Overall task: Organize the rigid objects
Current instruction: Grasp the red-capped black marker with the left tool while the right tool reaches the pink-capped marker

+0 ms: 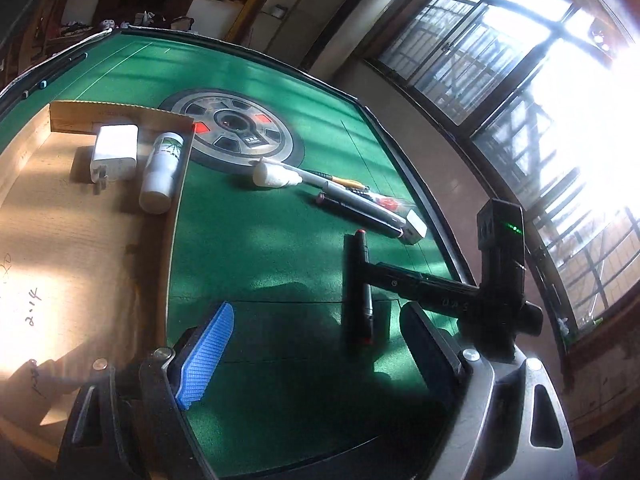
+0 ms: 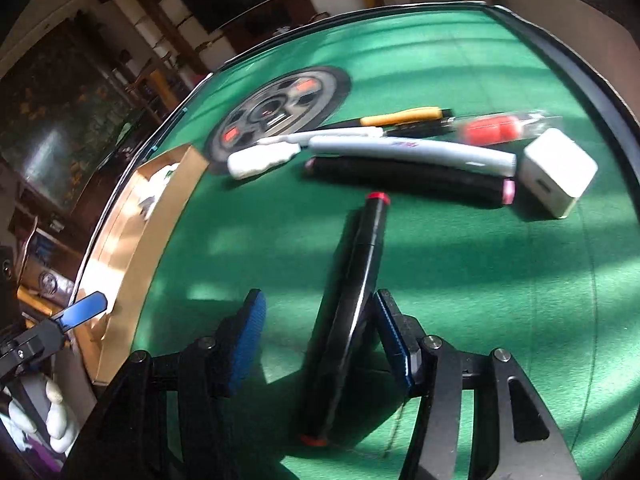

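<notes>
A black marker with red caps (image 2: pixel 352 308) stands between the fingers of my right gripper (image 2: pixel 320 300). It leans on the right pad (image 2: pixel 394 340), while the left pad (image 2: pixel 248 340) is apart from it, so the jaws are open. Whether the marker rests on the green felt I cannot tell. In the left wrist view the same marker (image 1: pixel 358 280) is crossed by a black finger (image 1: pixel 416 282) of the right gripper. My left gripper (image 1: pixel 316 320) is wide open over bare felt with nothing in it. A cardboard box (image 1: pixel 80 240) holds a white charger (image 1: pixel 116 152) and a white bottle (image 1: pixel 162 172).
On the green table (image 2: pixel 480 280) beyond the marker lie a pink-capped black marker (image 2: pixel 408 178), a white marker (image 2: pixel 412 152), a small white bottle (image 2: pixel 260 162), a yellow-handled tool (image 2: pixel 404 116), a clear case with red pieces (image 2: pixel 492 128) and a white cube charger (image 2: pixel 558 172). A round hub (image 1: pixel 236 128) marks the table's centre.
</notes>
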Motion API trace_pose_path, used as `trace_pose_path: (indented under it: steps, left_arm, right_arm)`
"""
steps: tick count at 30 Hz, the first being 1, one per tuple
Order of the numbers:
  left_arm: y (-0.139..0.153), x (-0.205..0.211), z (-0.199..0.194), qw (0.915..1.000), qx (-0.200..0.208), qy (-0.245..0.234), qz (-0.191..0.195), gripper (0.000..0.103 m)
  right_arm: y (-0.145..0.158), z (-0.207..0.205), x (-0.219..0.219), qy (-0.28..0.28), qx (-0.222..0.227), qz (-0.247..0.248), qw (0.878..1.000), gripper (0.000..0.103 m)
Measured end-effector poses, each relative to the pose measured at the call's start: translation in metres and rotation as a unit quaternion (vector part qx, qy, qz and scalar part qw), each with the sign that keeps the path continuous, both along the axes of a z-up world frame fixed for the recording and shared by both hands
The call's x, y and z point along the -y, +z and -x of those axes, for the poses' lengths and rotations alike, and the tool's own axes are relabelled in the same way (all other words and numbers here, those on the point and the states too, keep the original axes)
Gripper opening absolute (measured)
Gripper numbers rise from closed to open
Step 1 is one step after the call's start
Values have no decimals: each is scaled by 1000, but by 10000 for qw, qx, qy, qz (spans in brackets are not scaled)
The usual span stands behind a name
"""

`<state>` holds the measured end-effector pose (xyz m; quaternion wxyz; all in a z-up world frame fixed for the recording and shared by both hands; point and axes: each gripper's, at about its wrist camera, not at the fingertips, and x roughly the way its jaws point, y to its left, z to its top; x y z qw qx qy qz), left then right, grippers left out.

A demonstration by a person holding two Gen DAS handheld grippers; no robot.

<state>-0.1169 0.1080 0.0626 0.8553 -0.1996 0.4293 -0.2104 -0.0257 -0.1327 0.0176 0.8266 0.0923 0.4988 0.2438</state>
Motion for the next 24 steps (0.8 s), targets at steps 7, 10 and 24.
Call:
trace_pose_path:
  steps: [7,10,24]
  left_arm:
    - [-2,12,9,9996,92,-233,-158,88]
    - [-7,15,9,9995,1,-289,-99,88]
    - [-17,22,4,9987,-94,-462,-190,88]
  right_arm:
    - [39,-38,15,-966,994,1271,9822,56]
    - [30,-70,21,-1021,699,1236,9846,56]
    - [1,-64,20,-493,-327,601,9964,55]
